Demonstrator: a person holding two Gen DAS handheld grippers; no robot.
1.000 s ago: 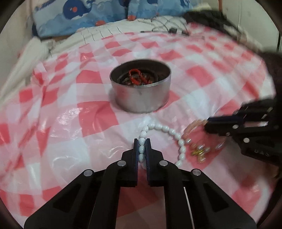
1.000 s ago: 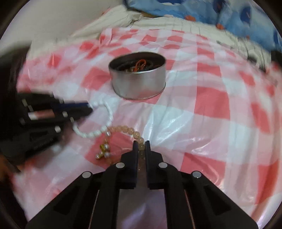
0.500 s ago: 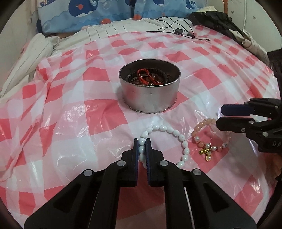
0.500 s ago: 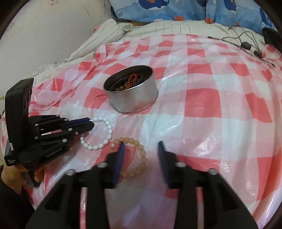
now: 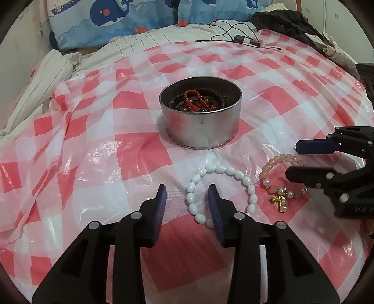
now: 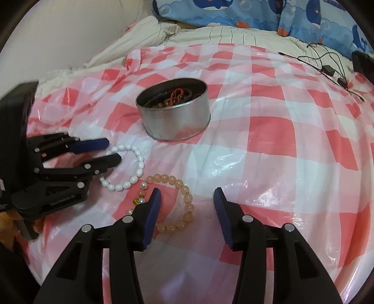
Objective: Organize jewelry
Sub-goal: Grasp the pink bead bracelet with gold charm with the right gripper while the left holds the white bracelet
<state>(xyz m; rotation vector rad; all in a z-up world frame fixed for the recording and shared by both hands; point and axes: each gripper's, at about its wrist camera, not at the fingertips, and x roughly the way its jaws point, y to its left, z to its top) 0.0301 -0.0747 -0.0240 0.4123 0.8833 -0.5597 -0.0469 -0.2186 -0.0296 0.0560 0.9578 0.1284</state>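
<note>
A white bead bracelet (image 5: 219,187) lies flat on the red checked cloth; it also shows in the right wrist view (image 6: 127,167). My left gripper (image 5: 187,194) is open, its fingers on either side of the bracelet's near left part. A peach bead bracelet (image 5: 278,177) with a gold charm lies to its right and shows in the right wrist view (image 6: 177,205). My right gripper (image 6: 187,198) is open over it, holding nothing. A round metal tin (image 5: 201,117) with red and dark bracelets inside stands behind both; it shows in the right wrist view (image 6: 174,114) too.
The checked plastic cloth (image 5: 81,145) covers a bed. Whale-print pillows (image 5: 116,21) lie at the back. A black cable with a charger (image 5: 238,38) and dark clothing (image 5: 287,21) lie at the far right. A striped sheet (image 6: 145,35) is bunched at the left.
Both grippers have opened and let go of their bracelets: the right one first, then the left. Both bracelets now lie flat on the cloth.
</note>
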